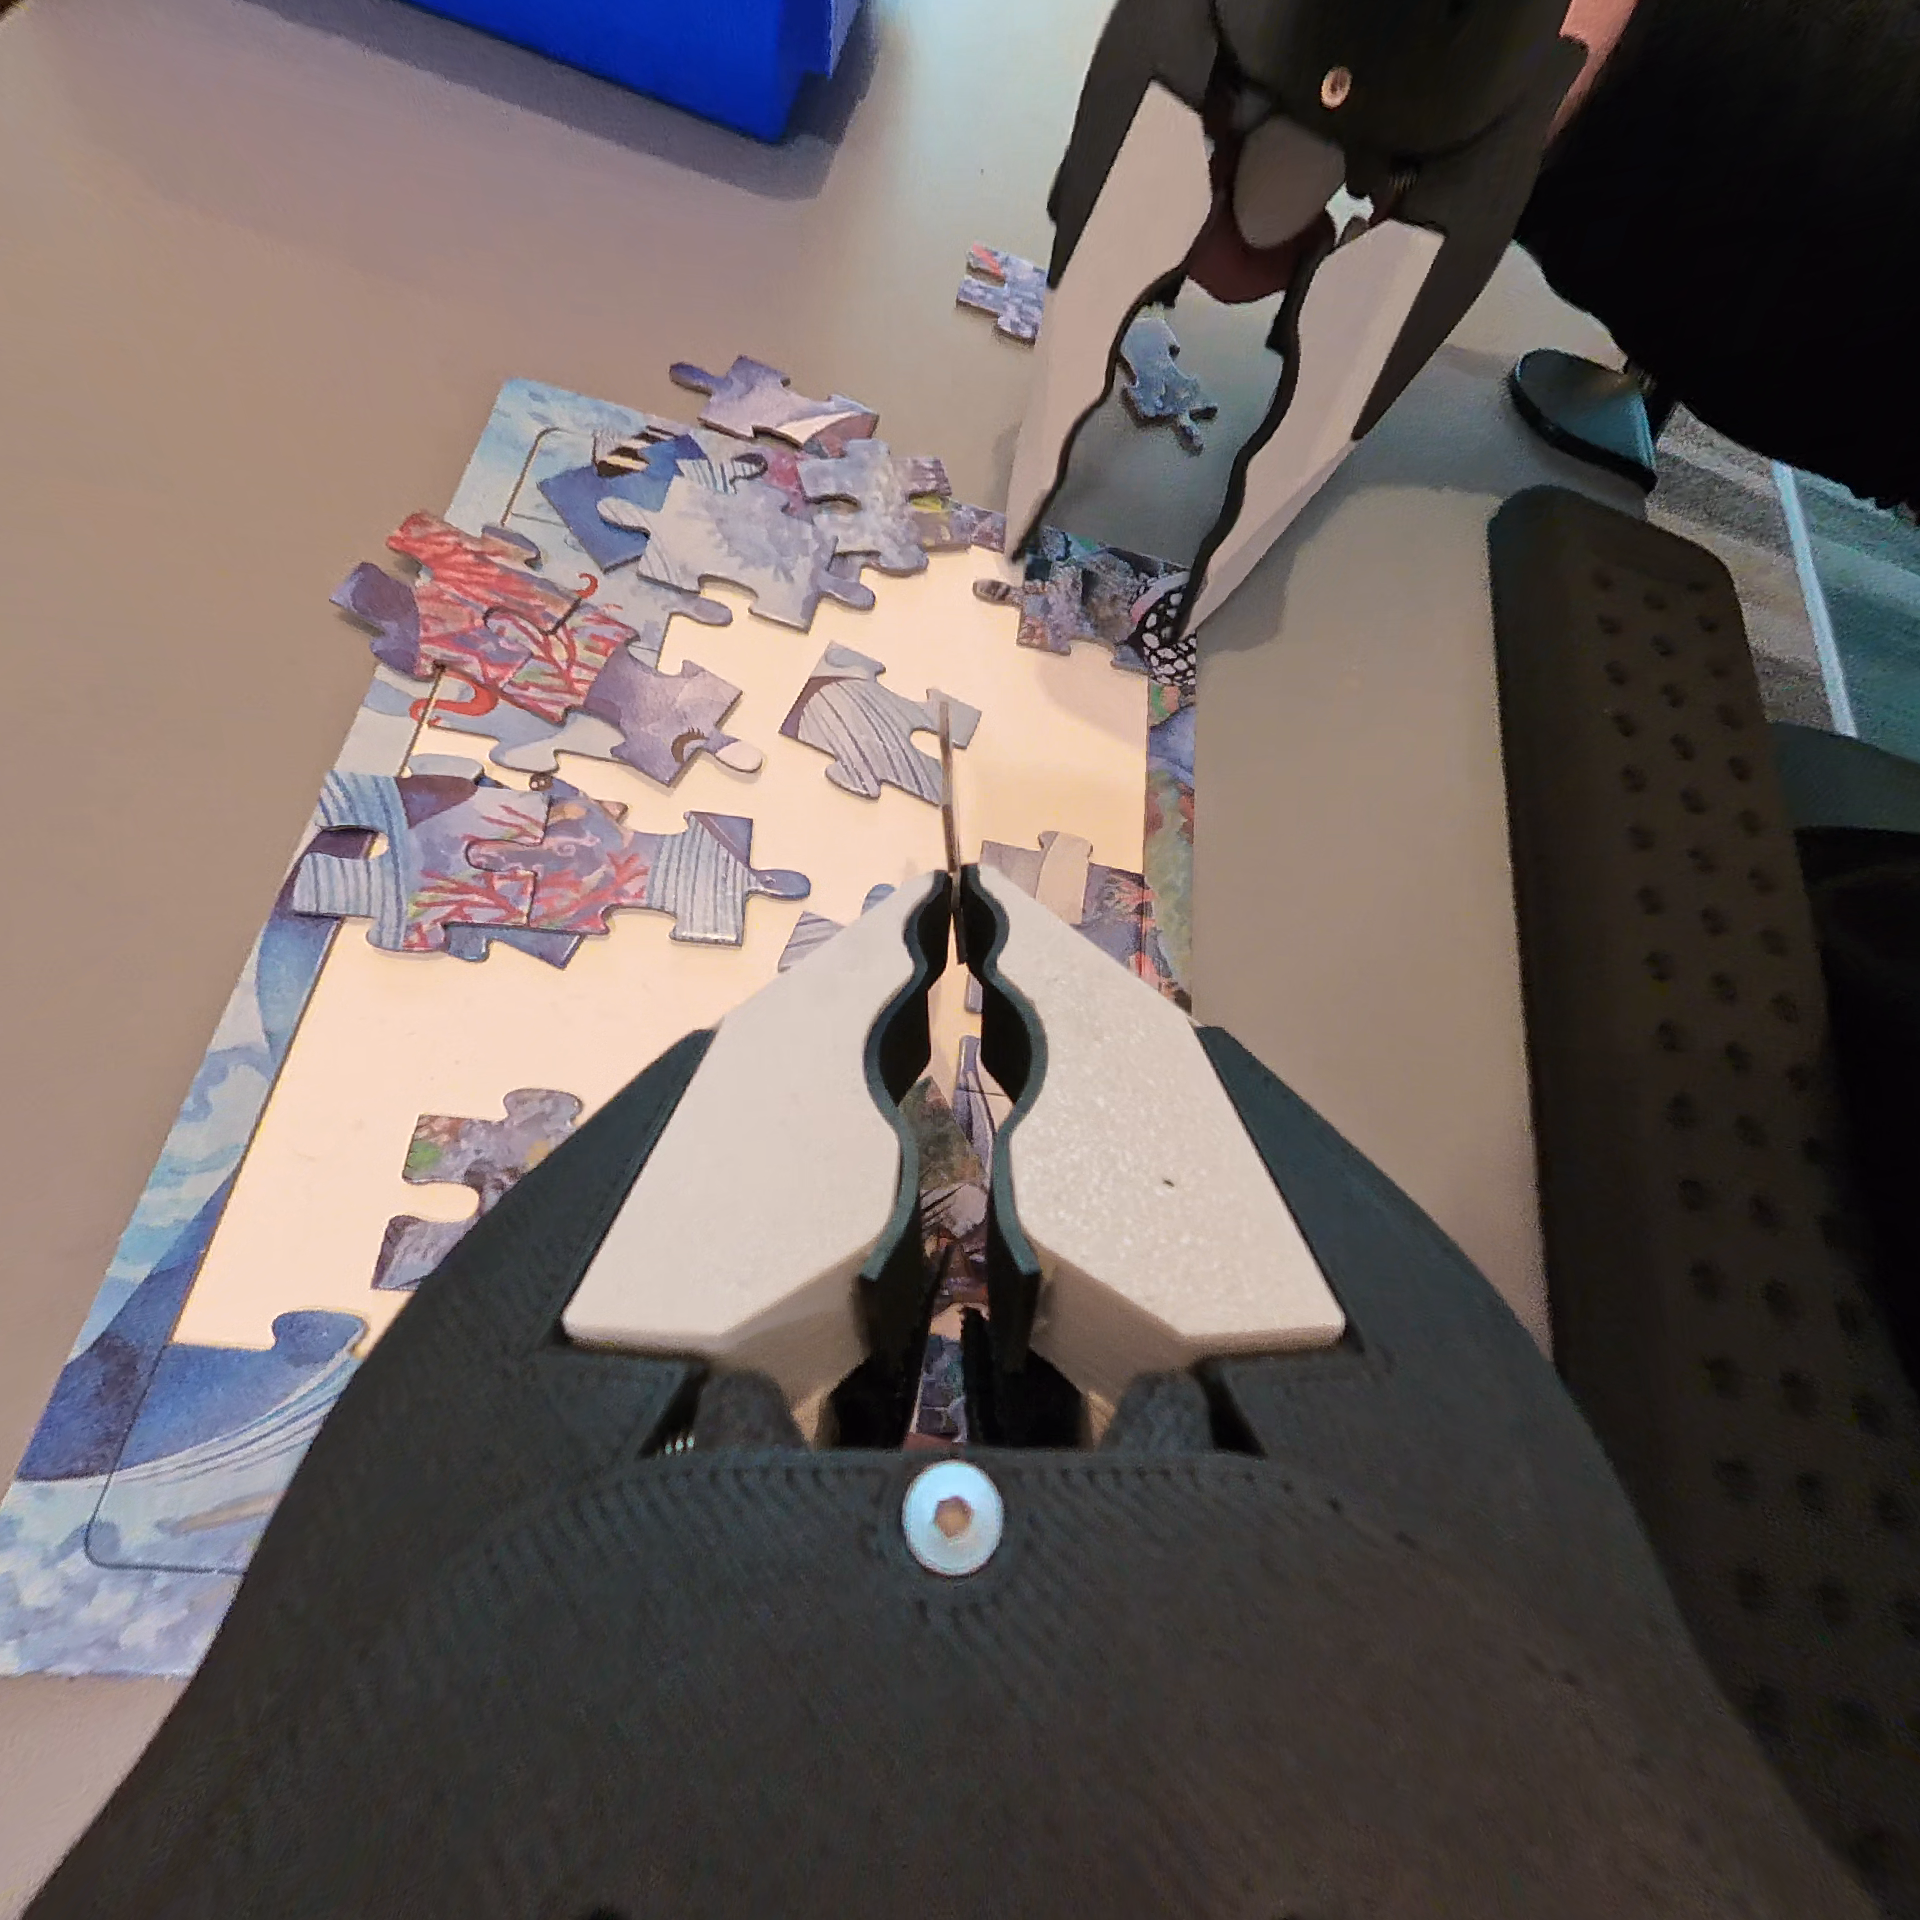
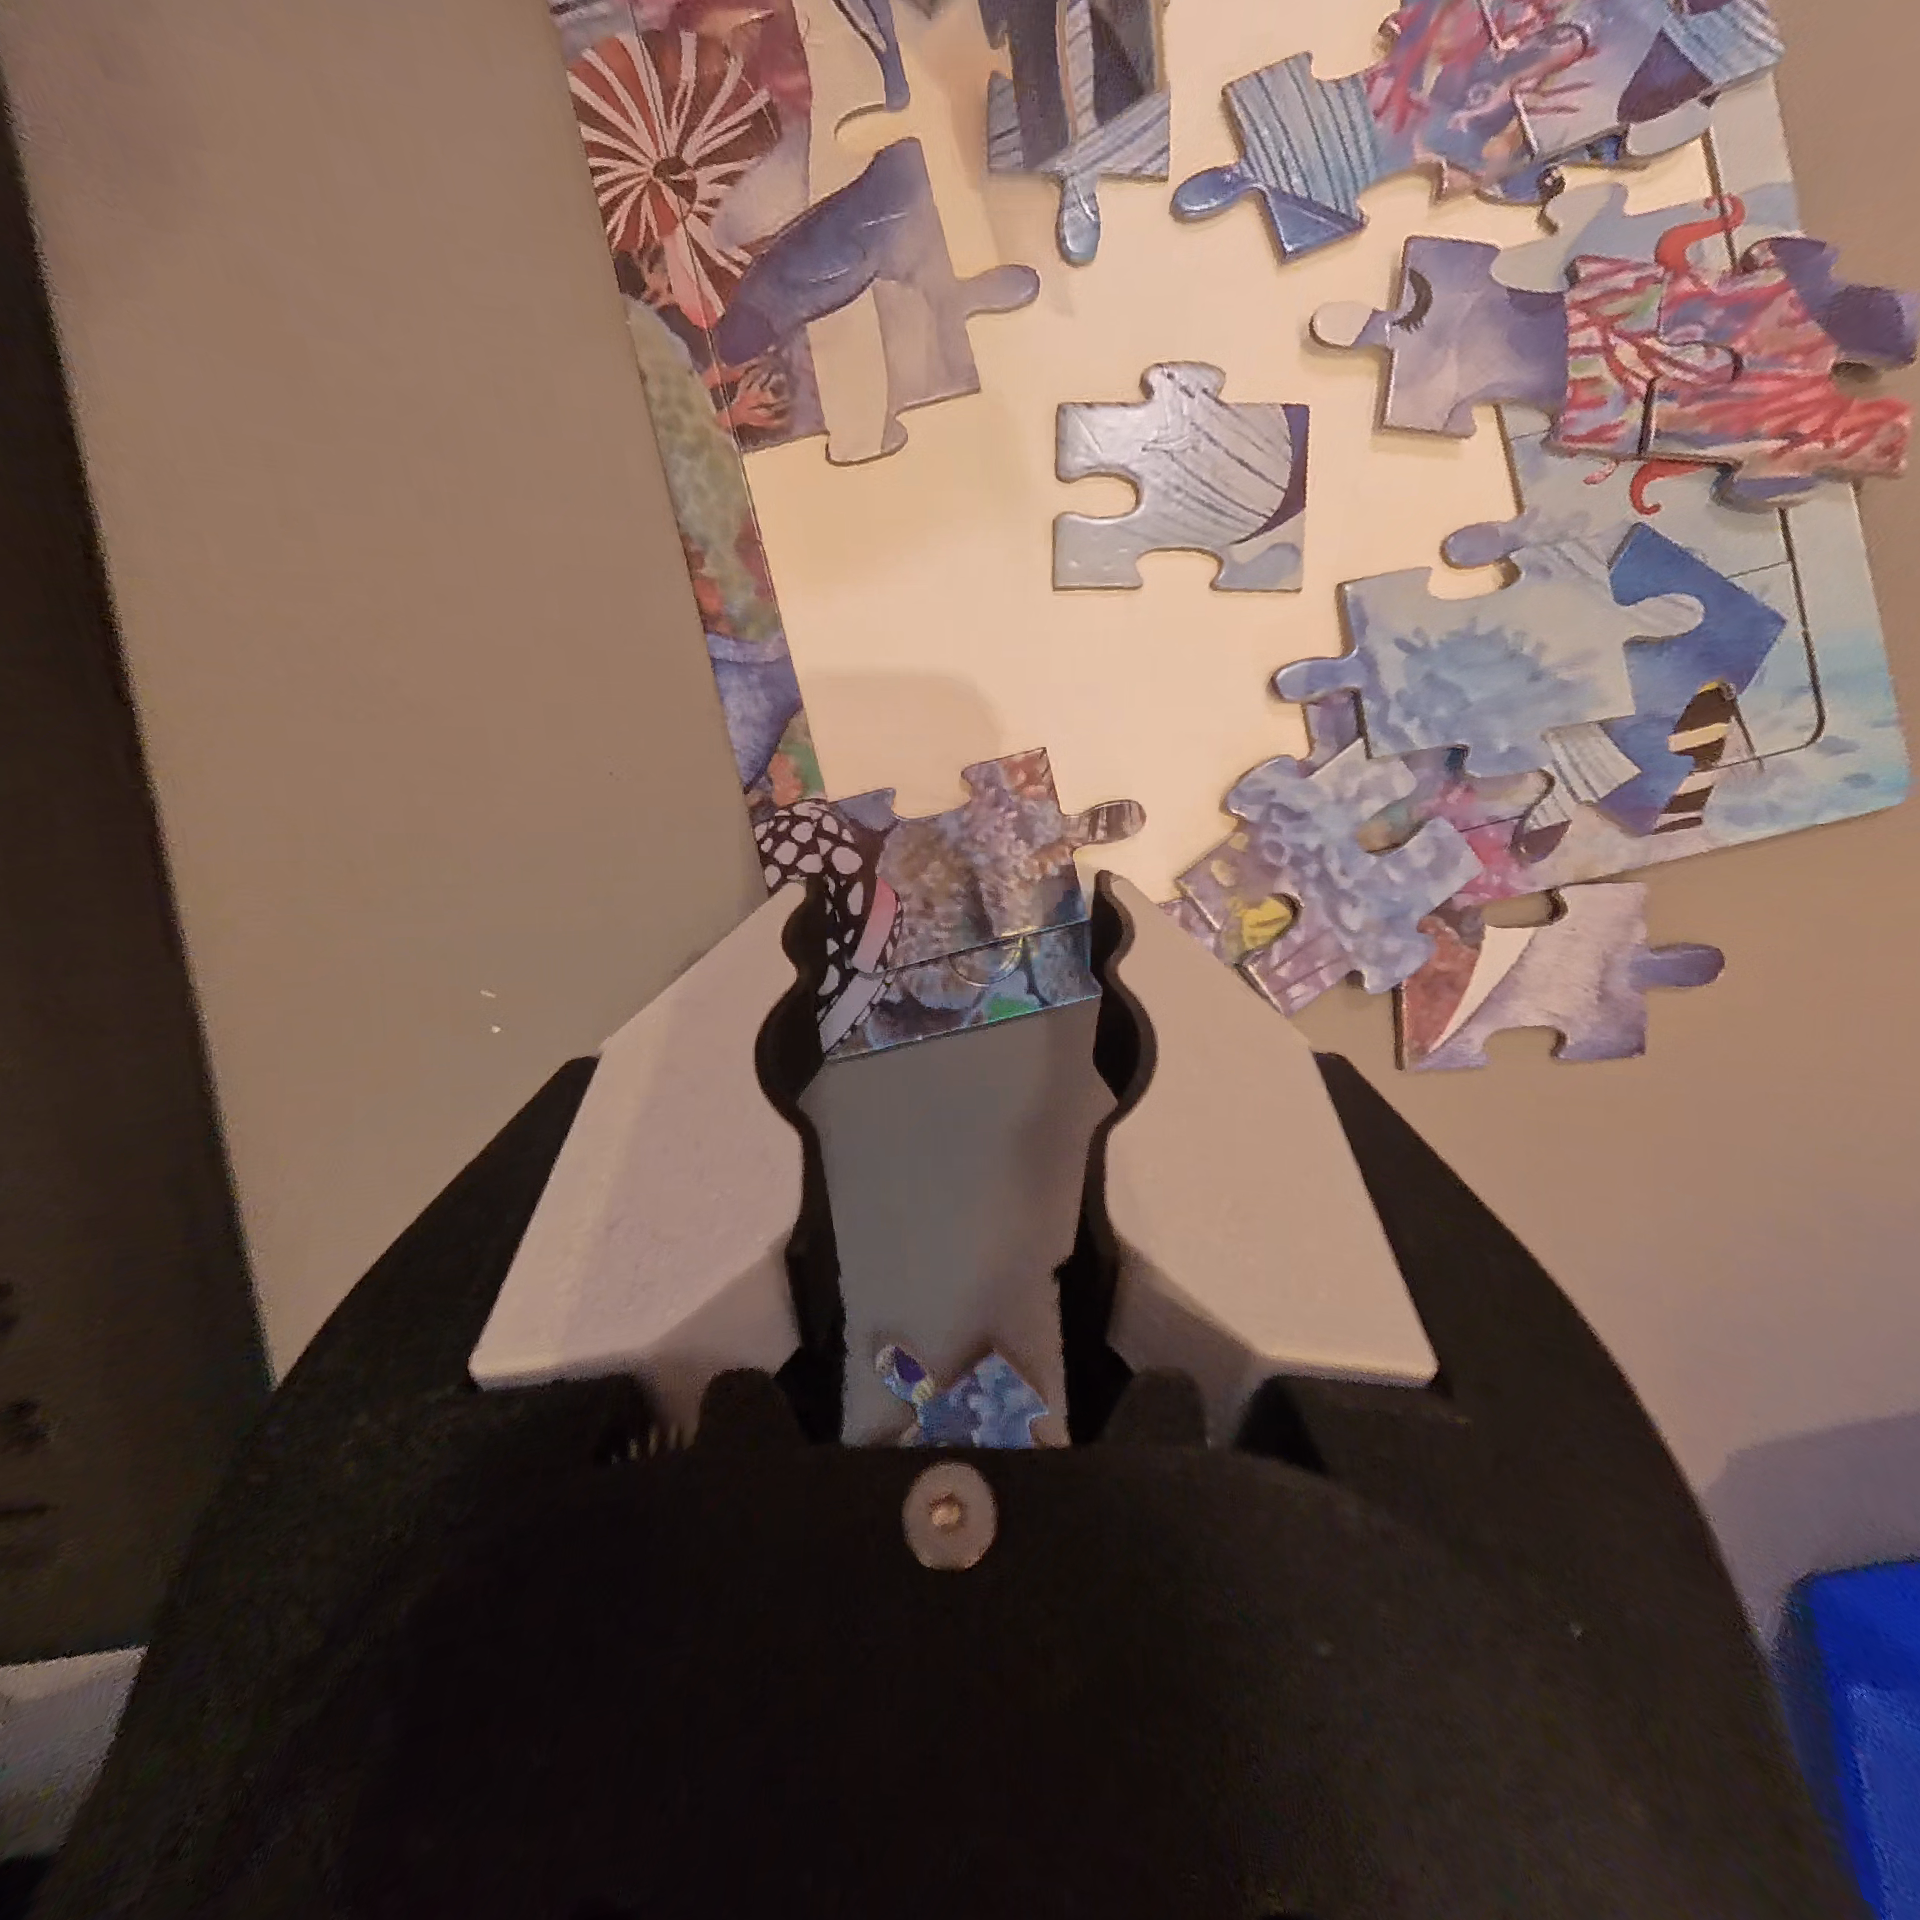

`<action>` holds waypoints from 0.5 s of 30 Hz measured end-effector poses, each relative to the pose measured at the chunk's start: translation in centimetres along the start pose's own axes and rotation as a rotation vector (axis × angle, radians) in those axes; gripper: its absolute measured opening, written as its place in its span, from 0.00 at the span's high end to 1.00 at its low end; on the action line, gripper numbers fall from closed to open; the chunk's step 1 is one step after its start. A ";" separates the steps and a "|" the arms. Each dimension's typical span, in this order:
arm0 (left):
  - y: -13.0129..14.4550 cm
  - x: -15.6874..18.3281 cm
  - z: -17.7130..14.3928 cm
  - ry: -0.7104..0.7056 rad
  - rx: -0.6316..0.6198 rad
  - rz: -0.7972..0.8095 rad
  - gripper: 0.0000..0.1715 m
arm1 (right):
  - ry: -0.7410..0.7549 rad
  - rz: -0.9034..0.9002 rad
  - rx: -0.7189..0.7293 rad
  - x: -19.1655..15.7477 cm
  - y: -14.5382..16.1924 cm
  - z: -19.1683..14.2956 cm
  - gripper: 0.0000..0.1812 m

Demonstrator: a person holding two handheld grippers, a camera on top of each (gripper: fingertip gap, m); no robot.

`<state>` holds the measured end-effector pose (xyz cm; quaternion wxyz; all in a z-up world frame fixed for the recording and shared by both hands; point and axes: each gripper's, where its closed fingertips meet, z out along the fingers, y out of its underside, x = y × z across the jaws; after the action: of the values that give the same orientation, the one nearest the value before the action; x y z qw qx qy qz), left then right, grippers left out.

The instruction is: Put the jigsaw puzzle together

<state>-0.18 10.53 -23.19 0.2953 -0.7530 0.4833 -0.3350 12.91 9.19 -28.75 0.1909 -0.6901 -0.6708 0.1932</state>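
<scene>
The puzzle board (image 1: pixel 644 997) has a cream floor and a blue printed frame, and it lies on the beige table. Several loose and partly joined pieces lie on it, with a striped blue piece (image 1: pixel 873 727) alone in the middle. My left gripper (image 1: pixel 951 883) is shut on a thin puzzle piece (image 1: pixel 948 790), held edge-on above the board. My right gripper (image 2: pixel 956 904) is open. Its tips straddle the coral-patterned corner piece (image 2: pixel 977 883) at the board's corner. The right gripper also shows in the left wrist view (image 1: pixel 1101 582).
Two loose pieces (image 1: pixel 1003 291) (image 1: pixel 1164 379) lie on the table beyond the board. A blue bin (image 1: pixel 644 52) stands at the far left. A black perforated chair part (image 1: pixel 1704 1039) runs along the table edge on the right. Left tips to right tips: about 15 cm.
</scene>
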 end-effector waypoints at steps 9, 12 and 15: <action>0.4 0.4 0.6 0.011 -0.029 0.011 1.00 | -0.005 -0.021 -0.021 0.5 -0.2 -0.3 0.80; 0.3 0.4 0.6 0.009 -0.029 0.014 1.00 | -0.040 0.003 -0.001 0.4 -0.5 0.1 0.81; 0.4 0.4 0.6 0.010 -0.033 0.015 1.00 | -0.036 0.004 -0.001 0.4 -0.4 0.1 0.83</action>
<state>0.18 10.06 -23.78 0.2827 -0.7525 0.4958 -0.3286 12.48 9.64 -28.61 0.1781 -0.6880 -0.6728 0.2059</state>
